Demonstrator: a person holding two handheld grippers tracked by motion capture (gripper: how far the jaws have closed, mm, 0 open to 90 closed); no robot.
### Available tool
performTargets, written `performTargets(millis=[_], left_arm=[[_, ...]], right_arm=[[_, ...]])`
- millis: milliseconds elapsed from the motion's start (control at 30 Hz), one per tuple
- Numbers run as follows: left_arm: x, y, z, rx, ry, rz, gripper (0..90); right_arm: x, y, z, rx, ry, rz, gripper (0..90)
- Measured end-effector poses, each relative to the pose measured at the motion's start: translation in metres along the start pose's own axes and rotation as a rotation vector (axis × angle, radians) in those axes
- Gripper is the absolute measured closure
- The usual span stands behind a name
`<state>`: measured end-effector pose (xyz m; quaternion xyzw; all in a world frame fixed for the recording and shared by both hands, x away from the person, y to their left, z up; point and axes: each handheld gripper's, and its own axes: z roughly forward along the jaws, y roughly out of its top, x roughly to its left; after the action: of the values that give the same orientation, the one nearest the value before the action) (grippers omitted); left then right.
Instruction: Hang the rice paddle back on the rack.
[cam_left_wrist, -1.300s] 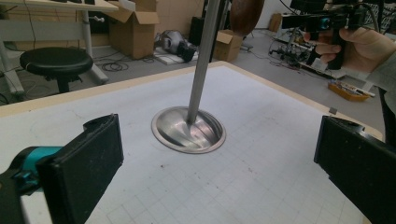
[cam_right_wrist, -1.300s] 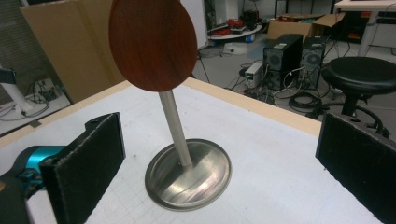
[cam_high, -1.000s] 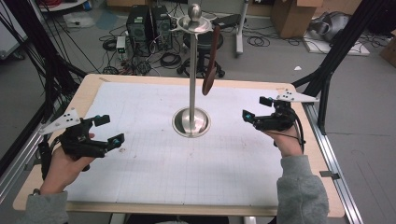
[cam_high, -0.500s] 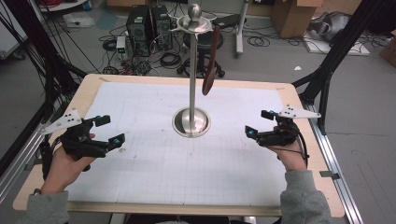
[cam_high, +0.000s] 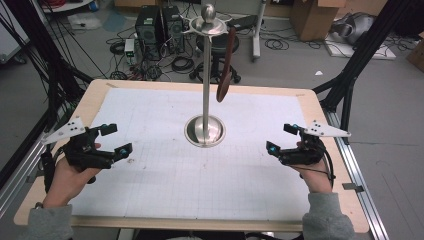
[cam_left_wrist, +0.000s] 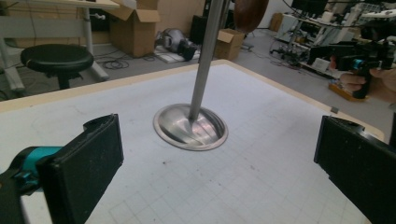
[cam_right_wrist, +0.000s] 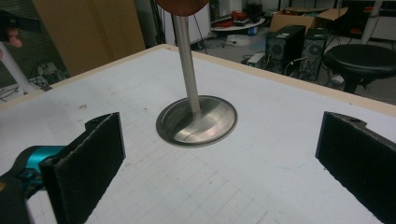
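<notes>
brown leather strap (cam_high: 226, 65) hangs lengthwise from the top disc of the tall steel stand (cam_high: 205, 85), its long axis vertical, on the stand's right. from your right gripper (cam_high: 280, 138) it lies at about eleven o'clock and well above; the left gripper (cam_high: 115, 139) sits farther off. both grippers gape wide, empty.

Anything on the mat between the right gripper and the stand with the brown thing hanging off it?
Nothing visible. Bare grid mat lies between the right gripper and the stand; the brown piece hangs from the top.
</notes>
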<state>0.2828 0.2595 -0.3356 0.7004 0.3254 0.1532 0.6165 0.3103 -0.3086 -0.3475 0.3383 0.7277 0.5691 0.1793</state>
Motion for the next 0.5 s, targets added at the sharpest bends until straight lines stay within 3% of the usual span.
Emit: performTargets(millis=[400,500], left_arm=[[0.001,-0.001,0.0,0.004,0.01,-0.002,1.8],[0.002,-0.001,0.001,0.003,0.011,-0.002,1.8]], right_arm=[[-0.011,-0.015,-0.018,-0.017,-0.032,0.051,0.1],[-0.013,-0.022,-0.021,-0.013,-0.064,0.042,0.1]])
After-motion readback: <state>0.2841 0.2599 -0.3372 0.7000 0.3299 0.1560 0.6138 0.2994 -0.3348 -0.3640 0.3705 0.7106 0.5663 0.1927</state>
